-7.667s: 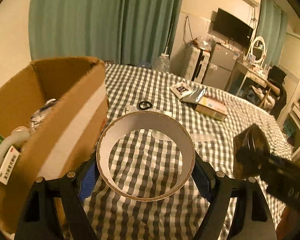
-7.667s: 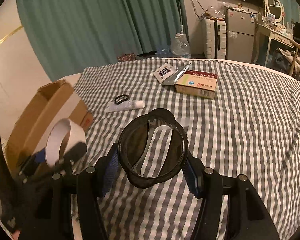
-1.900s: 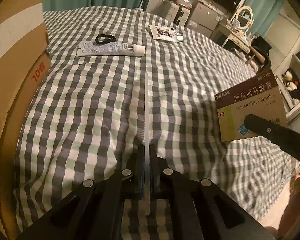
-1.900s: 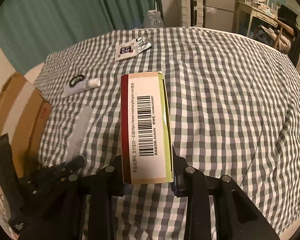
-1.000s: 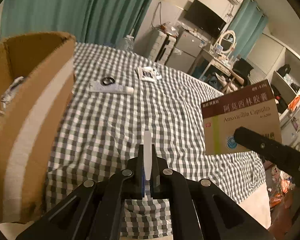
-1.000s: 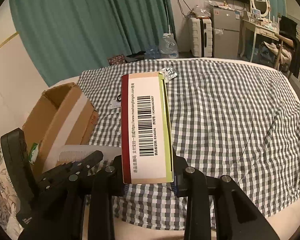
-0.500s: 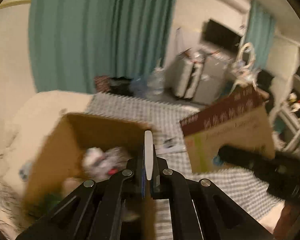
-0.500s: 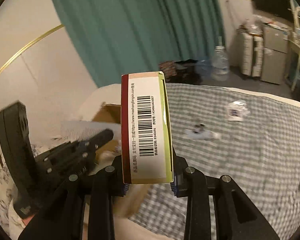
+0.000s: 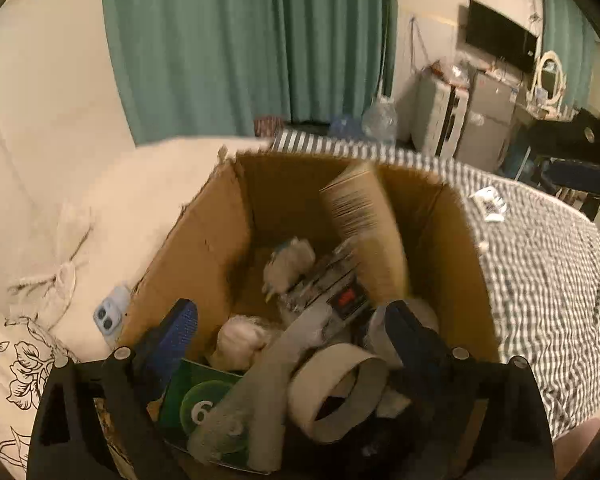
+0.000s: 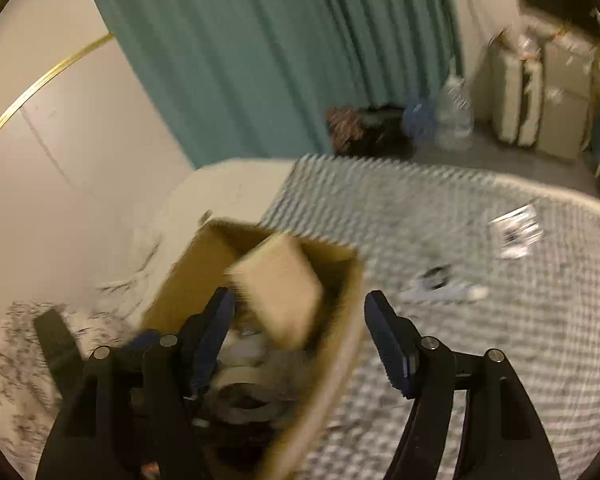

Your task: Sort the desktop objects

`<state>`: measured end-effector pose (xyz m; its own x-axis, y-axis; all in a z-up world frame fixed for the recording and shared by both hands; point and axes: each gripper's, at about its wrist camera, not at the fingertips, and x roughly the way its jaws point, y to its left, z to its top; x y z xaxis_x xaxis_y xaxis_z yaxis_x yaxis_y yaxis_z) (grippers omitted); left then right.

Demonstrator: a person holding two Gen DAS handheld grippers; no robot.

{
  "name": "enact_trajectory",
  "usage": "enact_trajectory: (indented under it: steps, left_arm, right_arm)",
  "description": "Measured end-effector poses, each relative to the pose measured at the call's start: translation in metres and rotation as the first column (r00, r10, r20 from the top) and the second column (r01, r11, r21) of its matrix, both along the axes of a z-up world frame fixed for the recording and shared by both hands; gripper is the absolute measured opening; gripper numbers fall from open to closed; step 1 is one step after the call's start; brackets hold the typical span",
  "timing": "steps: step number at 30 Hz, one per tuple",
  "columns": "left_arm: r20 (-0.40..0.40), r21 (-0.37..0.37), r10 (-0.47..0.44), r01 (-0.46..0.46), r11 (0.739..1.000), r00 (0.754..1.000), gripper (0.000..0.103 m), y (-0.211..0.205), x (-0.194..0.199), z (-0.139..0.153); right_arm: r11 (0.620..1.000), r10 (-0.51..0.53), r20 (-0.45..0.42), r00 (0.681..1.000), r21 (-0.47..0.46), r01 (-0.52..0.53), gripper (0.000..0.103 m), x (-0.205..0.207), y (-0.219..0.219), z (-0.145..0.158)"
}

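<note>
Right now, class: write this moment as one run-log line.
left gripper: open over cardboard box | right gripper: open | medicine box: blurred, tilted above box contents | tube: on checked cloth

The box [image 9: 204, 240] stood at the bed's [image 9: 548, 280] left edge. In it a carton [image 9: 364, 236] leaned tilted over a tape roll [image 9: 336, 380]. A phone [image 9: 109, 318] lay left of the box; a tube [image 10: 444, 290] and packet [image 10: 516, 230] lay to its right.

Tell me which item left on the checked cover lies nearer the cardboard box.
The white tube, beside the black ring; the printed sachet lies farther out from the cardboard box.
</note>
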<state>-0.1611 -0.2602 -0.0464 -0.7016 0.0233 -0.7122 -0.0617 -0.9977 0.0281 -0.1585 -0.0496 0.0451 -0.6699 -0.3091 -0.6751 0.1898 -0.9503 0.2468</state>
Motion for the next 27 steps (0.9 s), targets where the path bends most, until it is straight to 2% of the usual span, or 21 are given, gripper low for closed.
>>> enact_trajectory:
  steps: [3,4,6,7,10,12,14,15,18,20,21,24,27]
  left_arm:
    - [-0.036,0.033,-0.018,0.019,0.999,0.999,0.099,0.016,0.011,0.009]
    - [-0.051,0.048,-0.023,0.025,0.999,0.998,0.103,0.025,0.016,0.013]
    - [-0.078,0.076,-0.033,0.039,0.996,0.996,0.103,0.048,0.027,0.018]
    - [-0.088,0.092,-0.04,0.048,0.995,0.995,0.103,0.059,0.031,0.019]
    - [-0.104,0.133,-0.074,0.087,0.987,0.992,0.103,0.099,0.041,0.013]
    - [-0.1,0.128,-0.09,0.102,0.986,0.991,0.103,0.129,0.042,0.007]
    - [-0.089,0.118,-0.105,0.115,0.986,0.99,0.103,0.154,0.038,-0.004]
    - [-0.084,0.118,-0.111,0.121,0.986,0.99,0.103,0.163,0.035,-0.01]
    - [-0.046,0.119,-0.131,0.136,0.984,0.99,0.103,0.19,0.014,-0.031]
    - [-0.036,0.095,-0.117,0.12,0.988,0.992,0.103,0.204,-0.001,-0.043]
    - [-0.032,0.084,-0.109,0.111,0.99,0.994,0.103,0.209,-0.009,-0.05]
    - [-0.005,0.073,-0.108,0.108,0.991,0.994,0.103,0.224,-0.039,-0.068]
    - [-0.003,0.045,-0.127,0.127,0.991,0.992,0.103,0.237,-0.068,-0.08]
  right_arm:
    - [0.992,-0.082,-0.092,0.992,0.089,0.091,0.075,0.03,0.046,-0.003]
    - [0.987,-0.113,-0.097,0.989,0.107,0.123,0.076,0.036,0.061,-0.007]
    - [0.97,-0.2,-0.094,0.975,0.124,0.211,0.079,0.053,0.096,-0.018]
    - [0.963,-0.229,-0.1,0.968,0.121,0.24,0.079,0.06,0.11,-0.023]
    - [0.936,-0.327,-0.157,0.932,0.078,0.342,0.095,0.083,0.147,-0.041]
    - [0.925,-0.366,-0.18,0.913,0.041,0.379,0.096,0.093,0.165,-0.055]
    - [0.909,-0.401,-0.16,0.902,0.056,0.414,0.096,0.091,0.181,-0.07]
    - [0.901,-0.413,-0.145,0.899,0.079,0.426,0.096,0.089,0.186,-0.075]
    - [0.849,-0.472,-0.074,0.878,0.23,0.476,0.097,0.071,0.194,-0.094]
    - [0.804,-0.51,-0.099,0.855,0.299,0.514,0.097,0.074,0.197,-0.099]
    - [0.795,-0.51,-0.119,0.852,0.313,0.52,0.097,0.073,0.199,-0.103]
    - [0.823,-0.474,-0.104,0.875,0.301,0.482,0.097,0.055,0.207,-0.114]
    - [0.867,-0.439,-0.111,0.891,0.209,0.453,0.097,0.042,0.218,-0.123]
